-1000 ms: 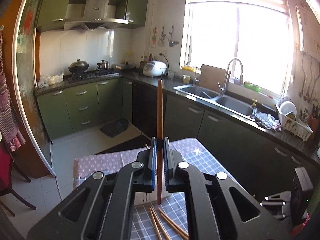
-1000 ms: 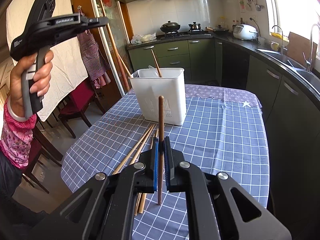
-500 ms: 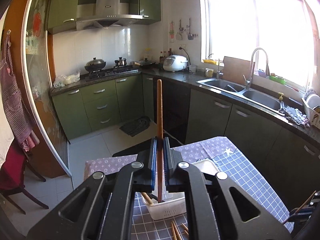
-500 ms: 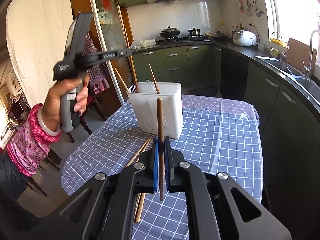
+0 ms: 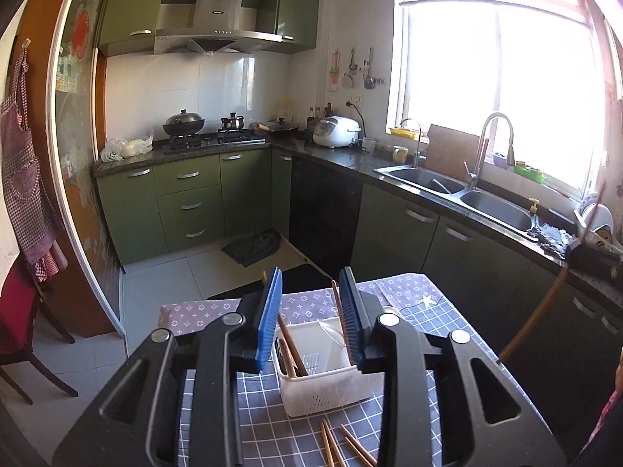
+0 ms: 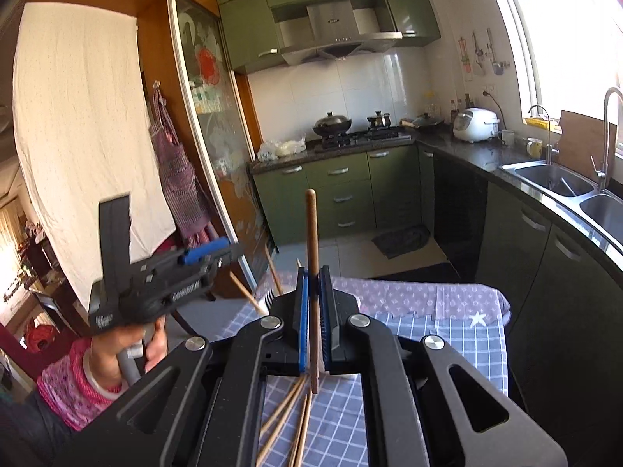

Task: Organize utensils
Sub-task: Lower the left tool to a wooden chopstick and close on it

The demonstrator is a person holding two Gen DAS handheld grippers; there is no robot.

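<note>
We see a white caddy on the checked tablecloth, holding several brown chopsticks leaning toward eleven o'clock. Our left gripper has just been opening; its jaws stand apart above the caddy, nothing pinched. Our right gripper clamps one upright chopstick. Loose chopsticks lie at the caddy's six o'clock.

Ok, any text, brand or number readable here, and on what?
No text reads clearly.
Left gripper: white lettering on its side, blurred. Its jaws have just been opening, with nothing gripped.
Hood: small logo, too small to read.
</note>
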